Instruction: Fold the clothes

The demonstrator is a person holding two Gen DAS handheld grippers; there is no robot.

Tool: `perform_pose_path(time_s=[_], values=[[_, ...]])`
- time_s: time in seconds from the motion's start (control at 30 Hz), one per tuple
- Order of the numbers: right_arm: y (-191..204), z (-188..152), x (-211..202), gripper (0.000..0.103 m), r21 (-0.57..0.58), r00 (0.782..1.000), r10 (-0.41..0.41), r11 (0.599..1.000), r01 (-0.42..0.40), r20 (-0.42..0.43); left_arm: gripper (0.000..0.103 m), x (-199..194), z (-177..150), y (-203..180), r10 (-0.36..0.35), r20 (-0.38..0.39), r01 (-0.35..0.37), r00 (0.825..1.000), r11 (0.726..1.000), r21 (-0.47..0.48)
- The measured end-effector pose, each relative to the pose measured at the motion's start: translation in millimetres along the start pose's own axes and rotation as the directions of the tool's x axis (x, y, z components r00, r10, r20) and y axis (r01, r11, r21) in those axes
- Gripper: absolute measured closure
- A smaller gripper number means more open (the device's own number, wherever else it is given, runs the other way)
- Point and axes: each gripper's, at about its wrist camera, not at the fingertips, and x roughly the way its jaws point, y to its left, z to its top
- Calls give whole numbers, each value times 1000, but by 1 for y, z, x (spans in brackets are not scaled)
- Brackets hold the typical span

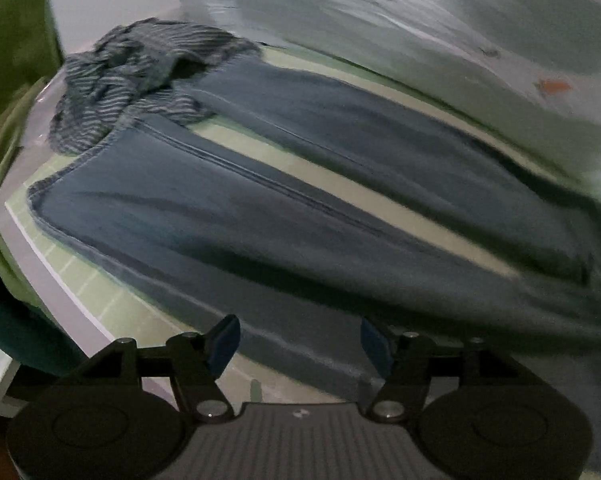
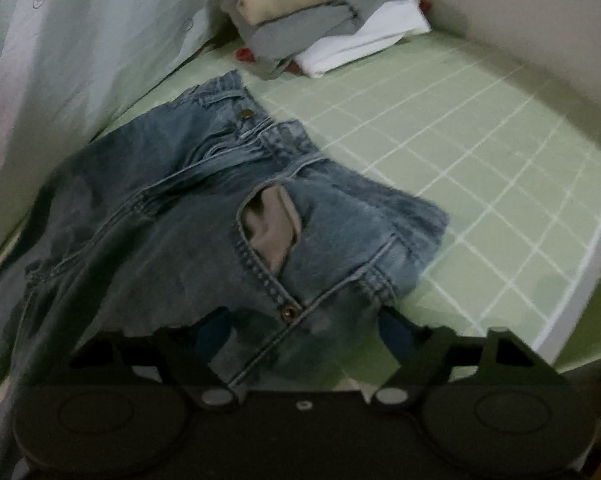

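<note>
A: Jeans (image 1: 284, 216) are spread flat on the green grid mat (image 1: 80, 280), 2 legs running away from the left camera with a strip of mat showing between them.

B: And at the hem end, a crumpled striped garment (image 1: 140, 80) is lying over the cuffs, touching the denim.

A: Left gripper (image 1: 298, 344) is hanging just above the near edge of the denim. Jaws are apart, blue pads (image 1: 224, 342) clear of the cloth, nothing pinched between them.

B: Over to the right camera now: the waistband end of the jeans (image 2: 204, 216) is bunched up, button showing at the top, a front pocket gaping with its pale lining (image 2: 270, 224) on view.

A: Right gripper (image 2: 304, 332) is low over that bunched denim, by the pocket rivet. Jaws are spread wide; the picture is blurred, but the pads do not seem to press on anything.

B: Behind the waistband, a stack of folded clothes (image 2: 320, 12) sits at the far edge of the mat (image 2: 480, 152): 1 beige on top, grey under it, white at the bottom.

A: Well apart from the jeans, that stack. A pale patterned sheet (image 2: 80, 40) hangs along the far side.
</note>
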Motion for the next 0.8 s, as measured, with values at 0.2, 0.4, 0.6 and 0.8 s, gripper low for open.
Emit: perform_pose_path(time_s=[0.2, 0.4, 0.6, 0.8], values=[[-5, 0, -4, 85, -69, 993, 120, 990, -120, -3, 35, 3, 6, 2, 23, -12, -23, 1000, 1000, -20], [-21, 4, -25, 87, -118, 989, -56, 990, 72, 135, 35, 9, 28, 21, 53, 18, -53, 998, 998, -18], [-11, 5, -25, 47, -111, 965, -224, 964, 240, 134, 34, 28, 49, 57, 69, -6, -70, 998, 997, -43], [35, -16, -37, 16, -96, 904, -371, 913, 397, 215, 30, 45, 71, 80, 53, -29, -53, 998, 998, -27]])
